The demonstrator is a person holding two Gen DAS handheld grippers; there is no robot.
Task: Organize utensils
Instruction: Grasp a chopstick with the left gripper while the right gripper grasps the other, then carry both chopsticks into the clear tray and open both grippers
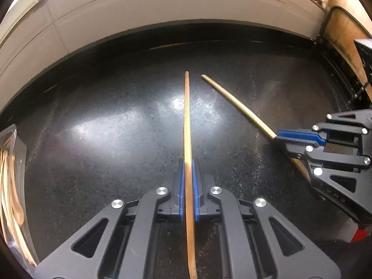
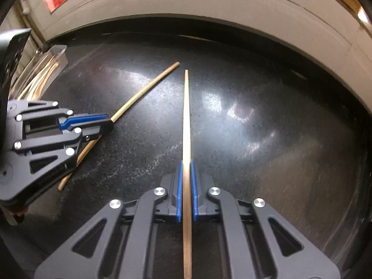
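Each gripper is clamped shut on one wooden chopstick above the middle of the dark counter (image 1: 104,139): the left gripper (image 1: 188,162) holds the left chopstick (image 1: 187,116), the right gripper (image 2: 186,165) the right chopstick (image 2: 186,116). This looks like the carrying step; next both go into the clear container (image 1: 14,186) at the counter's left edge

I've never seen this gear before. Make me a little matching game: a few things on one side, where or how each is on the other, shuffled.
Things:
1. left stick
2. right stick
3. clear tray
4. counter

States:
A. black and speckled
B. pinched by the right gripper
C. holds wooden utensils
D. pinched by the left gripper

Pairs: 1-D, 2-B, 3-C, 4-A
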